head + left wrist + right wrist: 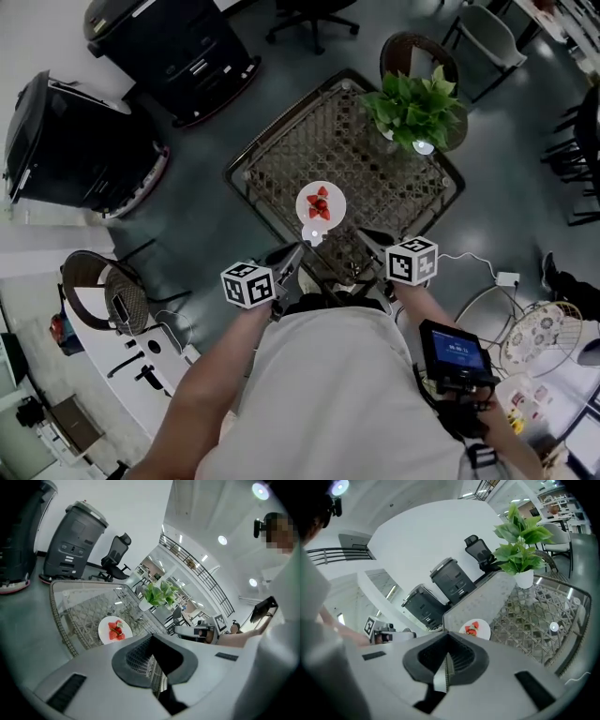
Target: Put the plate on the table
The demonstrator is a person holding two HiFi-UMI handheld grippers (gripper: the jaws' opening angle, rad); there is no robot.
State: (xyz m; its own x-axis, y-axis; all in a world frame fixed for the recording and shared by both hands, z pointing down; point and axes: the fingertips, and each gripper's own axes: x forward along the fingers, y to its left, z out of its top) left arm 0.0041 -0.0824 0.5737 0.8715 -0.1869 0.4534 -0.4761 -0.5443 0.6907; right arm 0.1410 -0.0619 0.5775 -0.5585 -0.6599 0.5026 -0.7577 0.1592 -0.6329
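Observation:
A white plate [321, 204] with red strawberry pieces rests on the glass-topped lattice table [394, 187], near its front edge. It also shows in the left gripper view as the plate [115, 630] and in the right gripper view as the plate [475, 629]. My left gripper [295, 251] is held back from the plate, just short of the table edge and close to my body. Its jaws [157, 667] are shut and empty. My right gripper [370, 239] is at the same distance on the right, also shut [446, 665] with nothing between the pads.
A potted green plant [417, 108] stands at the table's far right corner. Two black office machines [169, 47] stand on the floor at the upper left. Wicker chairs [419, 52] sit behind the table and at my left [98, 281]. A white wire stand [539, 337] is at the right.

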